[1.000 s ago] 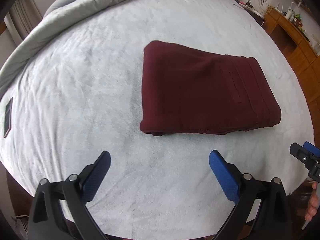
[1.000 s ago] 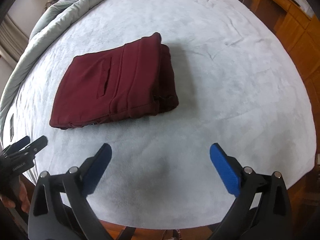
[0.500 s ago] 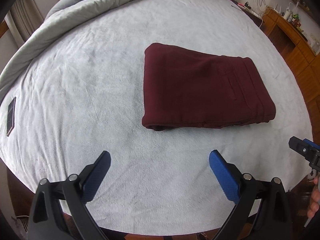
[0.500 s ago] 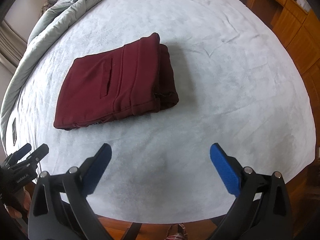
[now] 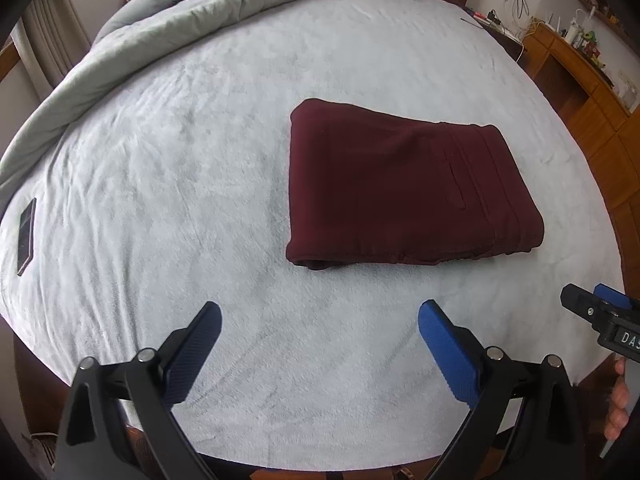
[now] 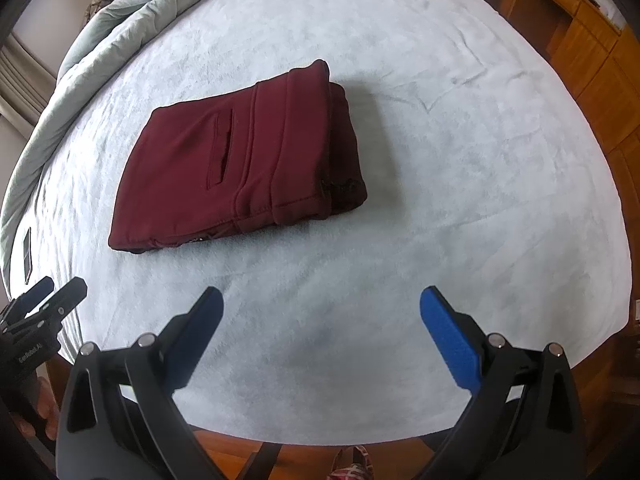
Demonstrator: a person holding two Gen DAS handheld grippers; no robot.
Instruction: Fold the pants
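A: Pants status?
B: Folded into a compact stack, centre right of frame on the bed. The fold looks complete.
A: Tongs?
B: Left gripper and right gripper: both spread, empty, short of the stack.

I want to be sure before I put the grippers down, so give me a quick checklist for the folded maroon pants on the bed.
1. Dark maroon cotton pants folded into a compact rectangle: ok.
2. Layers aligned: not ok; at the waistband end a lower layer sticks out past the top one in the right wrist view.
3. Left gripper open and empty: ok.
4. Right gripper open and empty: ok.
5. Both grippers apart from the pants: ok; pale grey fleece bed cover shows between them.
6. Slim dark phone away from the pants: ok, it lies near the cover's left edge.
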